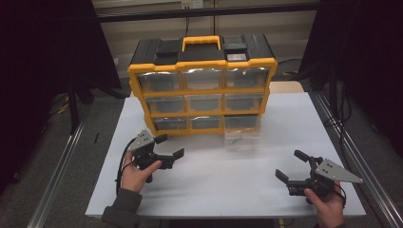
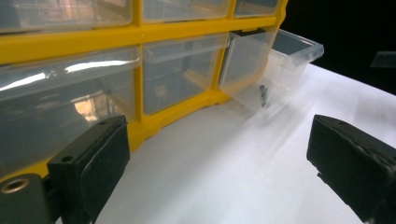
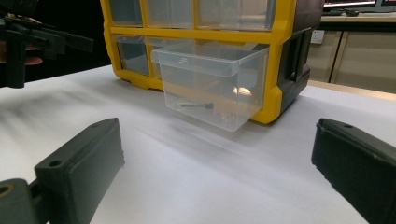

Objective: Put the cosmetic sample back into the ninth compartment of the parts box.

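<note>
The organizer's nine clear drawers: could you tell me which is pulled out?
The bottom-right drawer juts forward over the table; the other eight sit flush in the yellow frame.

From overhead the high view looks forward and down across the table (image 1: pixel 214 185), while both gripper views sit low, close to its surface, facing the yellow organizer (image 1: pixel 202 88) and sharing its pulled-out clear drawer (image 3: pixel 212 81).
</note>
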### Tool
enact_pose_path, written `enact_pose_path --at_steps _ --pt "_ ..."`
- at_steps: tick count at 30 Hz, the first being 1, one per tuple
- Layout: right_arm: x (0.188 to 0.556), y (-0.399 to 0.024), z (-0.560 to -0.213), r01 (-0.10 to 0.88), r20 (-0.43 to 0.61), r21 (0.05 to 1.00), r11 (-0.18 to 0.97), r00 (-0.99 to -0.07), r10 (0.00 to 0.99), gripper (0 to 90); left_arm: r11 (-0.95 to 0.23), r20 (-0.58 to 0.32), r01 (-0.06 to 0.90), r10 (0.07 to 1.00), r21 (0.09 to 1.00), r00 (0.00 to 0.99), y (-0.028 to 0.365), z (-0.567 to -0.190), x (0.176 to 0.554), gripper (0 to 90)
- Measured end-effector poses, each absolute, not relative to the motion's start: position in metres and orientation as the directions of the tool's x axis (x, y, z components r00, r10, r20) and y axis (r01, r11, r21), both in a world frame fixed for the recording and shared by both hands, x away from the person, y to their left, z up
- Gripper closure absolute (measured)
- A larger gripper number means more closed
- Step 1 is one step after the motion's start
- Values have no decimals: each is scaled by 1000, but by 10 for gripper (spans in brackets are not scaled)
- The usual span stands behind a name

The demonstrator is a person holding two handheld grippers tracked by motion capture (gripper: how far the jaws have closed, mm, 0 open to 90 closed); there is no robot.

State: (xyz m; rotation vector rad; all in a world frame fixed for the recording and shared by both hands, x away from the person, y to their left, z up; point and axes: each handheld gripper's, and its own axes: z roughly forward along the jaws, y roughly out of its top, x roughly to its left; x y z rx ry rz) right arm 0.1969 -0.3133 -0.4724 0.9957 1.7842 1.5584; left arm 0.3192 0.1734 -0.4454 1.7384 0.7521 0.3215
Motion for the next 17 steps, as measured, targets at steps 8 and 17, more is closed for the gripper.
enact_pose_path --at_steps 8,17 --pt "198 -312 -473 164 54 985 48 -565 824 15 -140 -148 313 659 939 737 202 -452 306 60" --pt "198 -311 -473 168 52 984 54 -568 821 15 -103 -148 287 666 952 731 227 -457 295 36"
